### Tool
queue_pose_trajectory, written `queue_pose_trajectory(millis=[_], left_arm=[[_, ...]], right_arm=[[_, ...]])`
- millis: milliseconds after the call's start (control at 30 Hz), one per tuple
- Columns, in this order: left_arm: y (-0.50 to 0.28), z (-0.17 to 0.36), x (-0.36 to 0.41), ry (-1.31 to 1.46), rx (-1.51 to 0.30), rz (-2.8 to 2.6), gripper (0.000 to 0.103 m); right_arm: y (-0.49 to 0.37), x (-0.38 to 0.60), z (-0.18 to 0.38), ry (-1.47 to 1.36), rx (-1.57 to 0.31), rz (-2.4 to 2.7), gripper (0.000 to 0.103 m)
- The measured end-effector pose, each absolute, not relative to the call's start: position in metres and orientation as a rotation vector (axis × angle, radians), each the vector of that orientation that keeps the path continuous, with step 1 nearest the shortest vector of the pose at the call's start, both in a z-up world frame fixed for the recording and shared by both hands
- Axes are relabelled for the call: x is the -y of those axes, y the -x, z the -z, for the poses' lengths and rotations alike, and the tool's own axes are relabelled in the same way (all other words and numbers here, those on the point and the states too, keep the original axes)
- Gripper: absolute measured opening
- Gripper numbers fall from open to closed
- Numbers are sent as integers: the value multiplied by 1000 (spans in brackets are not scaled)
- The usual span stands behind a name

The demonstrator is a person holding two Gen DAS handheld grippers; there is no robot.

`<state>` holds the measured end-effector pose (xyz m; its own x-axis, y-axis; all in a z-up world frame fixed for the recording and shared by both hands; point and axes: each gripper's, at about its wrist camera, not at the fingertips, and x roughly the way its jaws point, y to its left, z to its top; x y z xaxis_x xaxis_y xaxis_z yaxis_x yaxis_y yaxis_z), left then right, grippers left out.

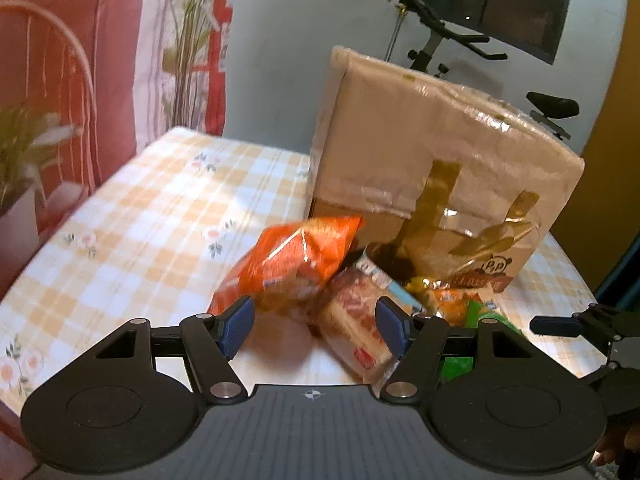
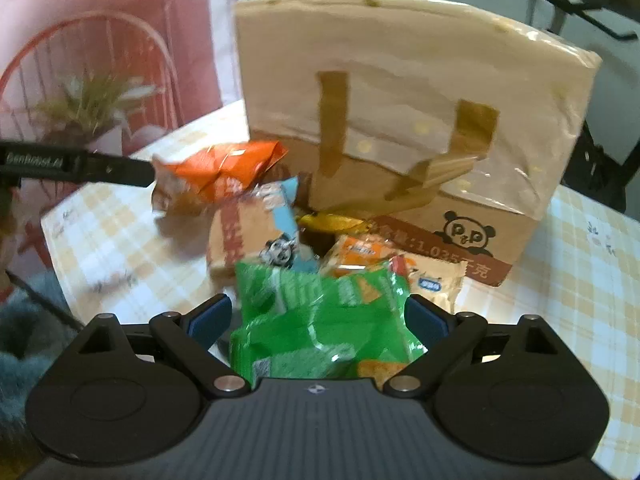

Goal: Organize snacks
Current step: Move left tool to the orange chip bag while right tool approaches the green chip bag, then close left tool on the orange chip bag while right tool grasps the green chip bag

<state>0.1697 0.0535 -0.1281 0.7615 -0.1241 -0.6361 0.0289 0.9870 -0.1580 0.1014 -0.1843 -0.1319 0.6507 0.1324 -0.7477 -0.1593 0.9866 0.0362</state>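
A pile of snack packets lies on the checked tablecloth before a taped cardboard box (image 1: 432,148) that lies on its side. An orange bag (image 1: 288,264) leans at the pile's left, and a tan and red packet (image 1: 352,320) lies beside it. My left gripper (image 1: 314,328) is open, with the tan and red packet between its blue pads (image 1: 238,326), not touching. In the right wrist view my right gripper (image 2: 318,320) is open around a green bag (image 2: 320,320). The box (image 2: 400,92), the orange bag (image 2: 224,172) and the tan packet (image 2: 244,236) lie beyond it.
The table (image 1: 160,216) has a yellow checked floral cloth. A red wire chair (image 2: 92,76) and potted plants (image 1: 20,152) stand to the left. An exercise bike (image 1: 548,108) stands behind the box. More small packets (image 2: 424,276) lie at the box mouth.
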Motion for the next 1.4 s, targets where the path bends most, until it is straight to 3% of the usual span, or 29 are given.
queue_pose_trajectory(millis=[633,967,1200,1400], left_arm=[[-169,137,-51,162,-732,102,69],[-176,135,-53,105,-709,75,70],[-199,124,-58,40,-642,79,92],[-228,152,-49,-70,-692,84,93]], right_arm=[[-100,163,168,256,-906,-103,99],[-95,191,150,114,-846,-56,82],[-91,203,140,36,-814,-34,78],[-92,208,144,-5,-830,-27,78]])
